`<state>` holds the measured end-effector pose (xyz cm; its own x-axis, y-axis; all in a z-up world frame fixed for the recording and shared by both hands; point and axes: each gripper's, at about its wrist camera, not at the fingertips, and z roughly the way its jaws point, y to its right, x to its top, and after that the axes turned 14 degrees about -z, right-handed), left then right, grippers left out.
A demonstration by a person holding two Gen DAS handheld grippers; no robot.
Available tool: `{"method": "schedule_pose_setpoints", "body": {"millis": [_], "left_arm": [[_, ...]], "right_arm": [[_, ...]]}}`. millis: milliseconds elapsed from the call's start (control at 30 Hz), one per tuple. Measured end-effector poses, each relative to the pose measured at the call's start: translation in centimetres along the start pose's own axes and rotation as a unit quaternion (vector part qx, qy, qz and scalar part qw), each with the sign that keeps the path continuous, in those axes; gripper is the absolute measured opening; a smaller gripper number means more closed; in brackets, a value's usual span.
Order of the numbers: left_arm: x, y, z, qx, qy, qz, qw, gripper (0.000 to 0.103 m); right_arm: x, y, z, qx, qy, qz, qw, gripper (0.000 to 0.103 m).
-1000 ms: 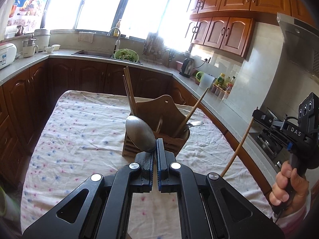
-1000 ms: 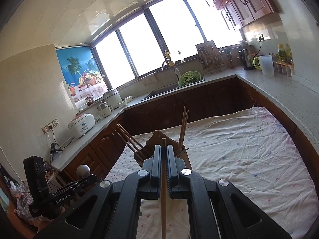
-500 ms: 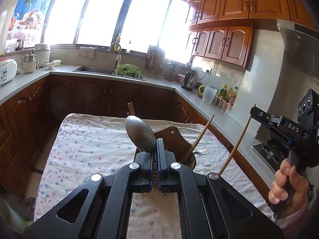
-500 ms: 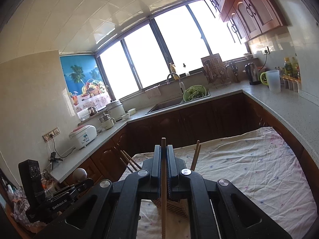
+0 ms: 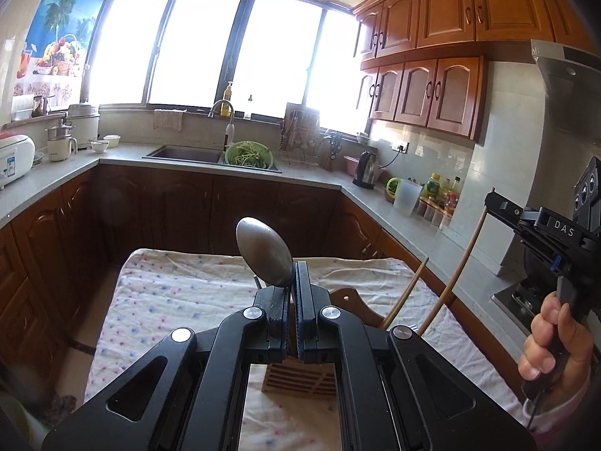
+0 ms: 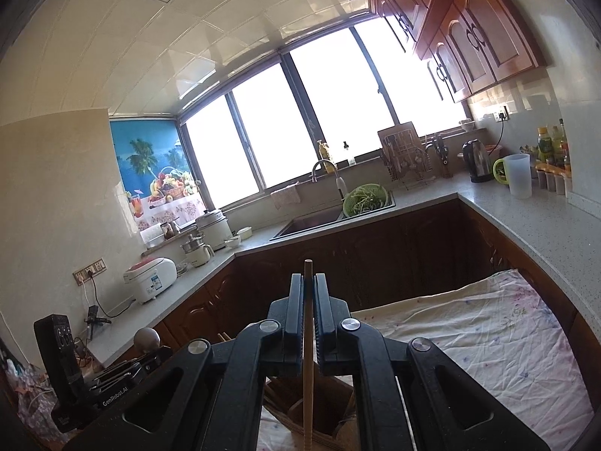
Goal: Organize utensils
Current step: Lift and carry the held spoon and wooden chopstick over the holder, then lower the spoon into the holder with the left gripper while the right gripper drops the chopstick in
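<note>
My left gripper [image 5: 292, 285] is shut on a metal spoon [image 5: 265, 251], bowl end up, held above the wooden utensil holder [image 5: 300, 377] on the cloth-covered table [image 5: 169, 293]. My right gripper [image 6: 308, 293] is shut on a wooden chopstick [image 6: 308, 338] that runs down between its fingers toward the holder [image 6: 311, 413] below. In the left wrist view the right gripper [image 5: 492, 203] shows at the right with that chopstick [image 5: 454, 278] hanging from it. Another chopstick [image 5: 405, 293] leans in the holder. The left gripper with the spoon [image 6: 146, 338] shows at the lower left of the right wrist view.
Kitchen counters [image 5: 308, 173] wrap around the table, with a sink [image 5: 184, 153], a green colander [image 5: 248, 154], a kettle [image 5: 366, 169] and bottles [image 5: 439, 191]. A rice cooker [image 6: 150, 278] stands on the left counter. A stove [image 5: 526, 297] lies at the right.
Both grippers have risen and tilted upward with their utensils. The holder has dropped low in both views and is now mostly hidden behind the grippers.
</note>
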<state>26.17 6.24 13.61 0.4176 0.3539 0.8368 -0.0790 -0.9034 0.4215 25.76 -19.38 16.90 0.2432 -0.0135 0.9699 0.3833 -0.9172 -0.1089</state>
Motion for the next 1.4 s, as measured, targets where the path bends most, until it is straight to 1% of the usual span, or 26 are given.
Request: {"method": "schedule_pose_setpoints", "body": {"millis": [133,267,400,533,633,800,1000,1133,1400], "left_arm": [[0.3,0.1,1.5,0.005,0.003,0.006,1.0000,0.002],[0.0,0.1,3.4,0.013,-0.001,0.001,0.9999,0.002],[-1.1,0.2,5.3,0.019,-0.012,0.002,0.9997,0.002],[-2.6,0.3,6.6,0.033,-0.012,0.012,0.9993,0.002],[-3.6,0.5,7.6,0.038,-0.022,0.017,0.9989,0.002],[-5.5,0.6,8.6,0.044,-0.037,0.028,0.9979,0.002],[-7.1,0.2,9.6,0.043,-0.068,0.028,0.9963,0.002],[-7.8,-0.7,10.2,0.041,-0.089,0.019,0.9950,0.002],[-7.9,-1.1,10.2,0.037,-0.095,0.008,0.9947,0.002]], "right_arm": [[0.4,0.4,1.2,-0.010,0.010,0.002,1.000,0.005],[0.0,0.9,2.8,-0.019,0.010,0.000,1.000,0.005],[-1.2,0.8,4.5,-0.015,0.002,-0.008,1.000,0.005],[-2.8,0.4,5.2,-0.019,0.005,-0.017,1.000,0.005],[-4.1,0.1,5.4,-0.019,0.006,-0.021,1.000,0.005],[-6.3,-0.6,5.4,-0.019,0.007,-0.028,0.999,0.005],[-7.8,-0.7,5.9,-0.015,-0.015,-0.026,0.999,0.005],[-8.4,-0.4,5.9,-0.015,-0.027,-0.023,0.999,0.005],[-8.3,0.7,5.4,-0.020,-0.039,-0.009,0.999,0.005]]}}
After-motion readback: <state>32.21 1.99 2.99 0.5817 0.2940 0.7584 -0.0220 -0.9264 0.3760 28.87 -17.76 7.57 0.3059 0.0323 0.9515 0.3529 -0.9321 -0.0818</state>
